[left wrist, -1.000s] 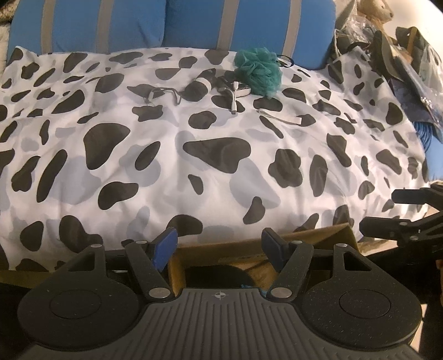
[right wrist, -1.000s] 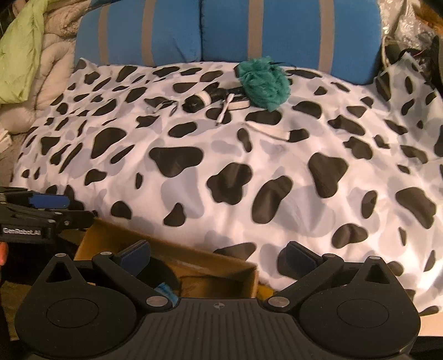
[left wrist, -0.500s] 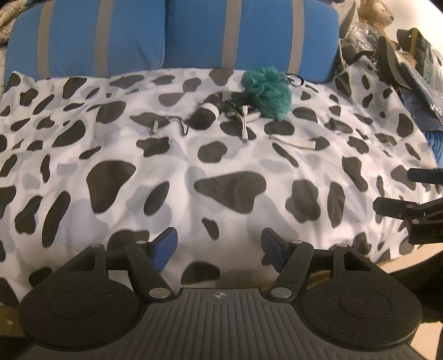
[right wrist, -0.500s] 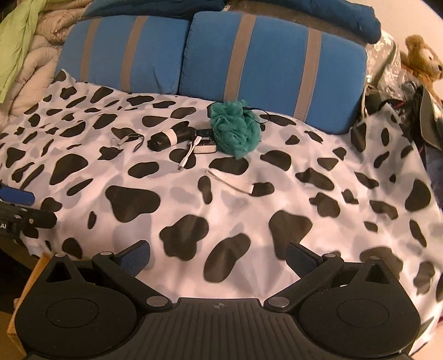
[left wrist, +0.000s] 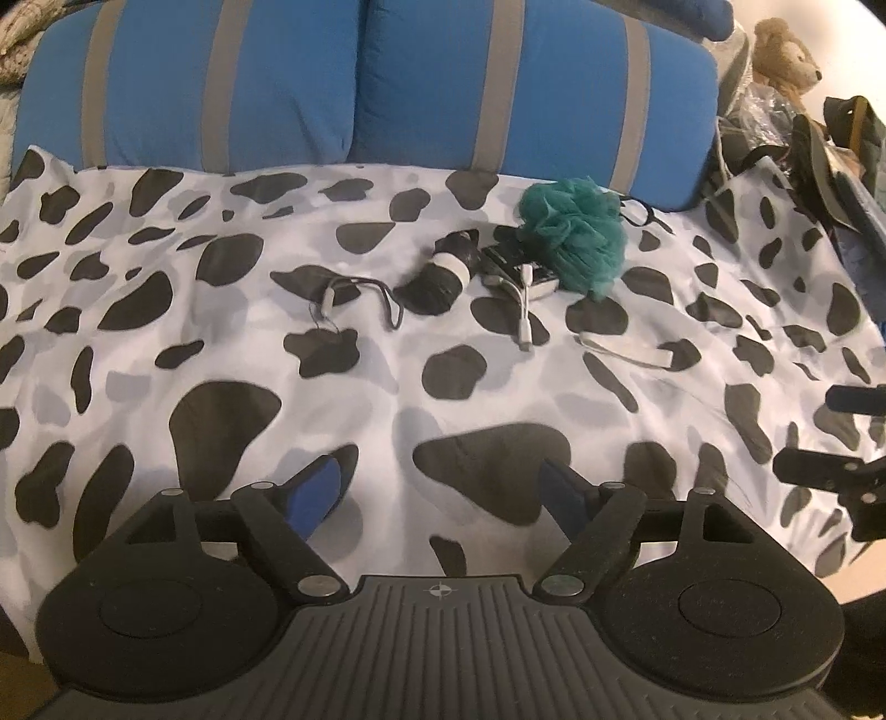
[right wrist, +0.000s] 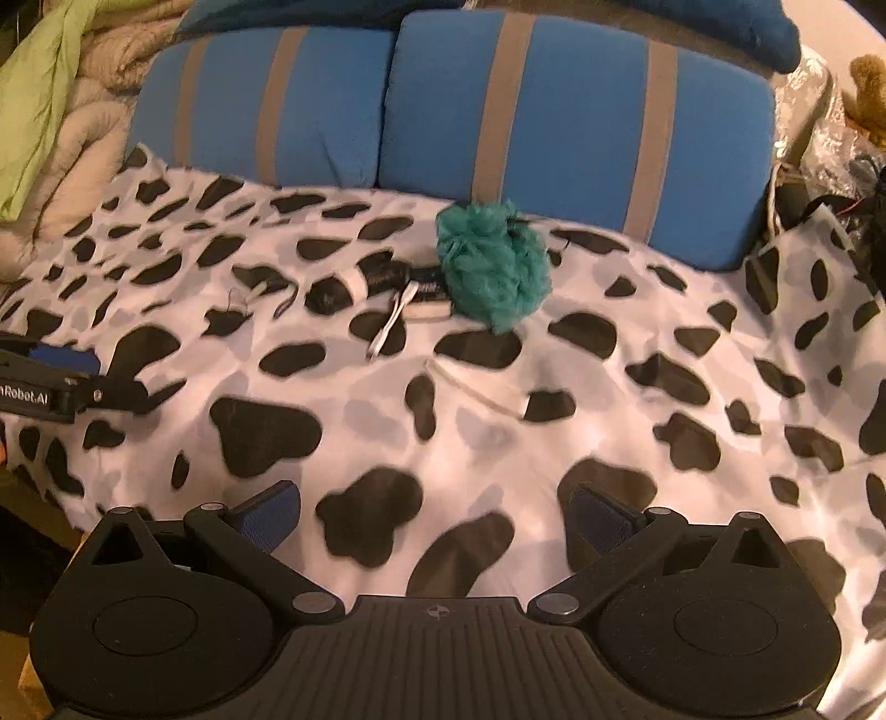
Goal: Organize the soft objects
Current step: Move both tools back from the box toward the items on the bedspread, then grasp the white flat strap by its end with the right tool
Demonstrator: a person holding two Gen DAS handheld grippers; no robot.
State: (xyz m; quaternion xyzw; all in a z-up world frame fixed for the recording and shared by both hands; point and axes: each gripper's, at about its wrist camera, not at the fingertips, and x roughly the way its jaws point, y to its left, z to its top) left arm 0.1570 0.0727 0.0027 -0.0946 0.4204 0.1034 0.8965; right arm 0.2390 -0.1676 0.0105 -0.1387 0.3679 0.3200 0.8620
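A teal mesh bath pouf [left wrist: 573, 241] [right wrist: 493, 266] lies on the cow-print bedspread [left wrist: 221, 354] [right wrist: 609, 443] near the back, in front of two blue pillows. Left of it lie a rolled black sock with a white band [left wrist: 440, 274] [right wrist: 354, 285], a small dark box [left wrist: 518, 266], a white cable [left wrist: 525, 310] [right wrist: 390, 324], a white strap [left wrist: 626, 349] [right wrist: 476, 393] and a dark cord [left wrist: 354, 296]. My left gripper [left wrist: 443, 487] is open and empty over the near bedspread. My right gripper [right wrist: 437, 512] is open and empty, also well short of the pouf.
Two blue pillows with grey stripes [left wrist: 360, 83] [right wrist: 443, 94] stand behind. A teddy bear [left wrist: 786, 52] and bags [left wrist: 830, 160] crowd the right side. Green and beige bedding [right wrist: 44, 111] piles up at the left. A cardboard box corner [right wrist: 27, 670] shows at lower left.
Both grippers have risen and moved forward over the bed. The cardboard box below them has dropped out of view. The pouf and small items appear closer. Jaws stayed open.
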